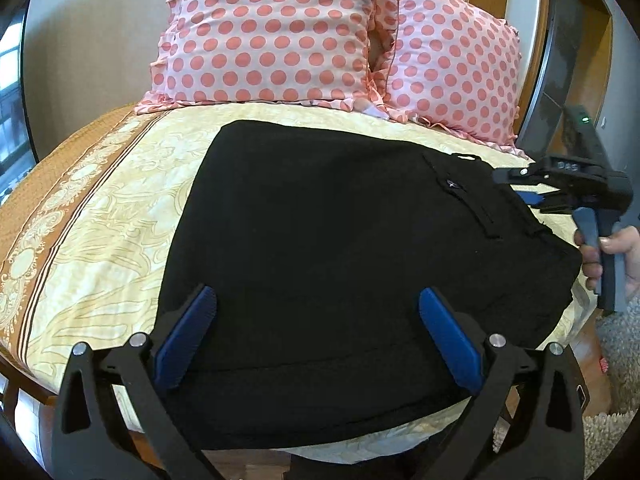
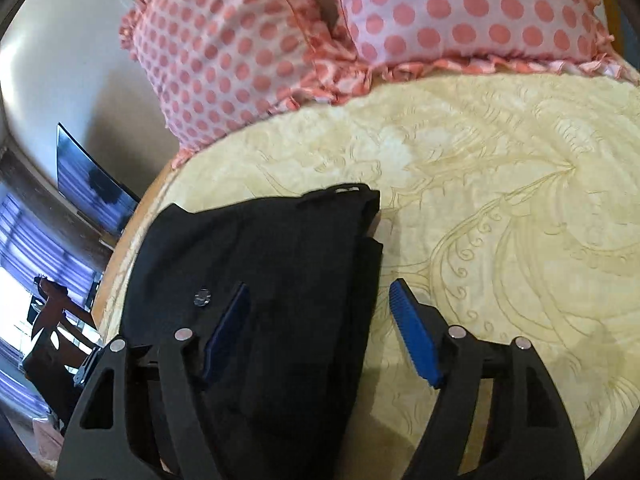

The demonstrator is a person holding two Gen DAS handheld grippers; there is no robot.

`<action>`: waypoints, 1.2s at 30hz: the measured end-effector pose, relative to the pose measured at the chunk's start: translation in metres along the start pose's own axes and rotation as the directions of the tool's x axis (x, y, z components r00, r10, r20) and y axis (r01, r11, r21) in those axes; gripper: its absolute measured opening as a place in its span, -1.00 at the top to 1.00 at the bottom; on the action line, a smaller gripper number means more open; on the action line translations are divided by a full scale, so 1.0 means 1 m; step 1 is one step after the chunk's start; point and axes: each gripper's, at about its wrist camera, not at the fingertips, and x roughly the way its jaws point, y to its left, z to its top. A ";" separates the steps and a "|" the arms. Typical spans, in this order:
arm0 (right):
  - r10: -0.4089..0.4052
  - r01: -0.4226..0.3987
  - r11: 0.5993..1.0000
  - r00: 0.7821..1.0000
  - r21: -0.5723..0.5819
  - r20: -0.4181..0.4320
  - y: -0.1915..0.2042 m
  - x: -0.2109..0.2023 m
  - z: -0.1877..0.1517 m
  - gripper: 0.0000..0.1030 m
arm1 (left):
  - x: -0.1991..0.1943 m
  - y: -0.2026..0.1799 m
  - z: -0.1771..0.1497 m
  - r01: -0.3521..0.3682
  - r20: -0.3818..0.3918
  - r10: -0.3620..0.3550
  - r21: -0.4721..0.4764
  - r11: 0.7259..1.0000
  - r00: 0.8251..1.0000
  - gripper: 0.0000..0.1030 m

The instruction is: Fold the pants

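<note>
On the cream patterned bed (image 1: 120, 216), folded black fabric pants (image 1: 320, 260) lie below polka-dot pillows (image 1: 272, 32); my left hand-held gripper (image 1: 316, 324) and right hand-held gripper (image 2: 320, 320) both gape apart above them.

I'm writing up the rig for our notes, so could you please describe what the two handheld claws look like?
Both look alike: the left claw and the right claw have black angular linkage arms with triangular cut-outs, silver round pivot pins, and ribbed blue finger pads. In the left wrist view, the right claw's body is black with faint lettering, a green indicator light and a grey-blue trigger grip held by a bare hand.
</note>
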 end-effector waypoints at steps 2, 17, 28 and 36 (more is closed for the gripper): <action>0.028 -0.028 1.000 1.000 0.003 0.004 -0.001 0.001 0.000 -0.16 | 0.000 -0.001 0.000 -0.001 0.001 0.001 0.002 1.000 1.000 -0.96; 0.080 -0.078 0.996 0.995 -0.031 0.056 -0.001 0.004 0.003 0.52 | -0.027 0.040 0.048 0.032 0.067 -0.025 -0.097 0.995 0.997 -0.95; 0.125 -0.124 0.992 0.990 -0.017 0.064 -0.004 0.003 0.004 0.58 | 0.066 0.097 0.095 0.091 -0.277 -0.160 -0.245 0.965 0.947 -0.16; 0.108 -0.108 0.994 0.994 0.011 0.025 -0.009 0.015 0.008 0.26 | 0.088 0.092 0.105 0.124 -0.312 -0.202 -0.253 0.959 0.928 0.00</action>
